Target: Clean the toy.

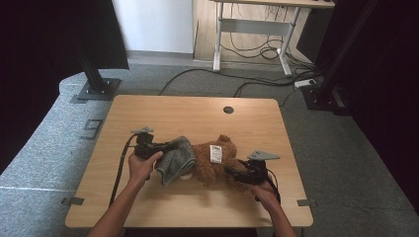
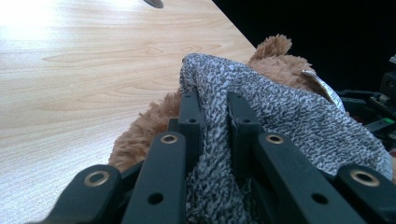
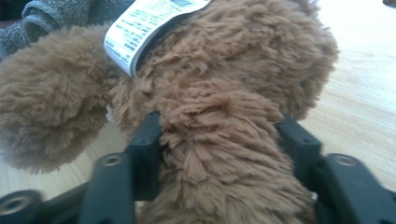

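Note:
A brown plush bear [image 1: 215, 165] lies on its side in the middle of the wooden table [image 1: 197, 113], a white tag [image 1: 215, 153] on top. A grey knitted cloth [image 1: 177, 158] covers its left end. My left gripper [image 1: 173, 146] comes in from the left and is shut on a fold of that cloth [image 2: 280, 116], with the bear's fur [image 2: 275, 60] just behind my left gripper [image 2: 214, 107]. My right gripper [image 1: 231, 171] reaches in from the right. Its jaws [image 3: 219, 135] press on both sides of a furry limb [image 3: 210, 154]. The tag [image 3: 140, 28] and cloth [image 3: 42, 18] lie beyond.
A round cable hole [image 1: 228, 109] sits near the table's far edge. Bare tabletop [image 2: 93, 70] stretches around the bear on all sides. Black stands [image 1: 96, 84] and floor cables [image 1: 257, 79] lie beyond the table, with a white desk frame [image 1: 217, 39] farther back.

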